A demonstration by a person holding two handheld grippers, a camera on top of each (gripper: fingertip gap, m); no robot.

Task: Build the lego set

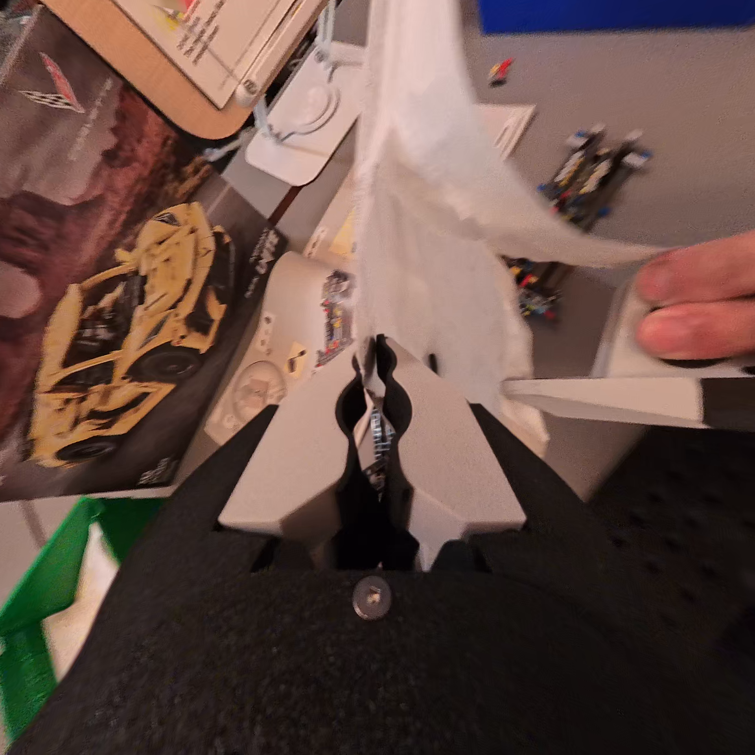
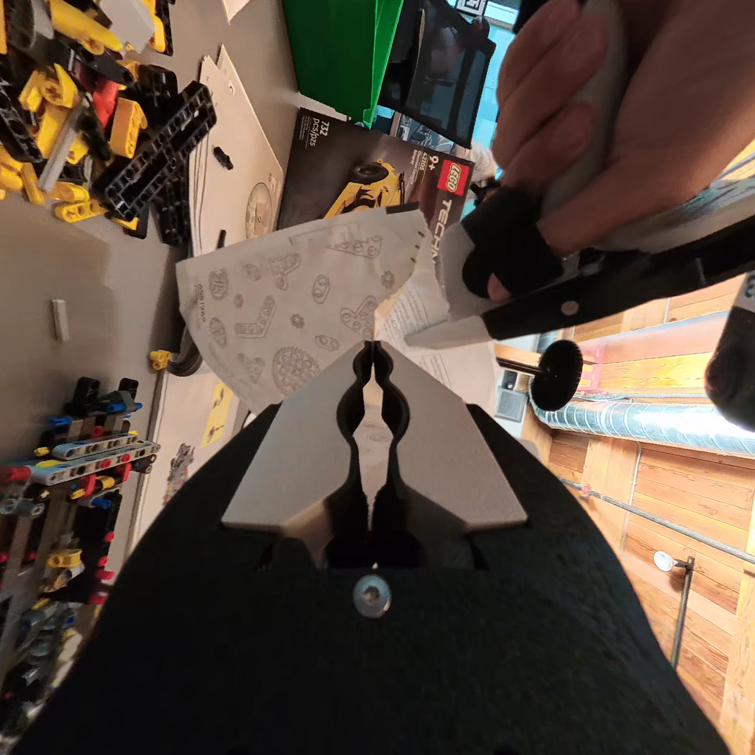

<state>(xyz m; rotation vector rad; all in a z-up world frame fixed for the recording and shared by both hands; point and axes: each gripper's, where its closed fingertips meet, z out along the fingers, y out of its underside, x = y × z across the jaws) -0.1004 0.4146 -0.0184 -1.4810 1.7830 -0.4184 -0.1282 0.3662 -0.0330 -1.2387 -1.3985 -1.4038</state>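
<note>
A white paper parts bag [image 1: 412, 212] printed with outlines of parts is held up in the air between both grippers. My left gripper [image 1: 376, 341] is shut on its lower edge, and the paper rises away from the tips, blurred. My right gripper [image 2: 372, 344] is shut on the same bag [image 2: 294, 294] at its bottom corner. The bag is torn along its right side. The left gripper [image 2: 445, 318], held by a hand [image 2: 572, 122], grips the bag just right of my right tips. The right gripper's finger [image 1: 604, 398] and a hand [image 1: 694, 302] show in the left wrist view.
The set's box with a yellow car [image 1: 122, 327] [image 2: 367, 175] lies on the grey table beside an instruction booklet [image 1: 294, 327]. A pile of yellow and black parts [image 2: 81, 102], part-built assemblies [image 2: 81, 470] [image 1: 592, 175], and a green bin [image 1: 49, 592] [image 2: 339, 53] stand around. There is about 6 cm between the tips of the two grippers.
</note>
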